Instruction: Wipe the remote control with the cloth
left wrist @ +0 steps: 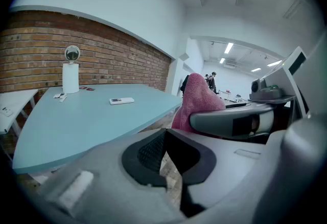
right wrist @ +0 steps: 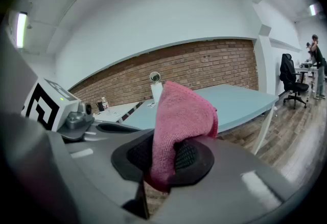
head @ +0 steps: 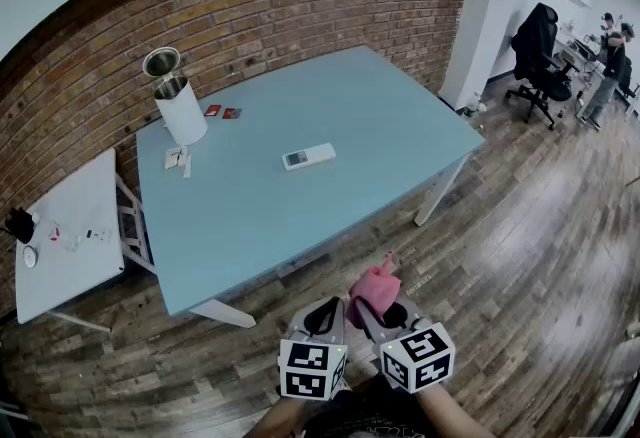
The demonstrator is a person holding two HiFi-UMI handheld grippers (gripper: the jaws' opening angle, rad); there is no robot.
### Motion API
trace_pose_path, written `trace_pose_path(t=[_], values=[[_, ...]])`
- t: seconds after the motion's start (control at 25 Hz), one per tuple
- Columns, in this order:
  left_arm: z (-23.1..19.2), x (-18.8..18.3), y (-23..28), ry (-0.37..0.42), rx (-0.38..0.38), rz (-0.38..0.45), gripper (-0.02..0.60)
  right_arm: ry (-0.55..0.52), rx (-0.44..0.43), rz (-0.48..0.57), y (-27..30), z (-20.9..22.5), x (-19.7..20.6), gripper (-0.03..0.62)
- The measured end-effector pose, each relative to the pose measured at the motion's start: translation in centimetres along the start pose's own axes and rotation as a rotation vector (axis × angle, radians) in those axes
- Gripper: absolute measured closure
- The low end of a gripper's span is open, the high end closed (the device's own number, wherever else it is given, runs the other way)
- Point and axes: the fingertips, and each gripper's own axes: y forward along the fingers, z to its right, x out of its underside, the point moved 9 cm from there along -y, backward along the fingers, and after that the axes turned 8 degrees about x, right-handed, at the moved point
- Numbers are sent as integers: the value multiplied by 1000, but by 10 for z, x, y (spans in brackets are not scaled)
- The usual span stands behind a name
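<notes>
**Cloth clamped, remote far ahead**

The right gripper is clamped on the pink cloth. The left gripper, just beside it, has its jaws together on nothing. The remote control lies mid-table, well beyond both grippers. Its long axis runs left to right in the head view, display end to the left.

White rectangular remote control lies flat on the light-blue desk; crumpled pink cloth stands pinched in right tool.
</notes>
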Motion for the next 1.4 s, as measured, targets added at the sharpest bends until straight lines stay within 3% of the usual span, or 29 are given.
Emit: trace_pose_path(t=[0.84,1.4], values=[[-20,-19,21,21,10,-1,581,4,15,27,30,10,-15,529],[-52,-52,113,20,-30,-61,581,44,-28,-7,105,86,-34,528]])
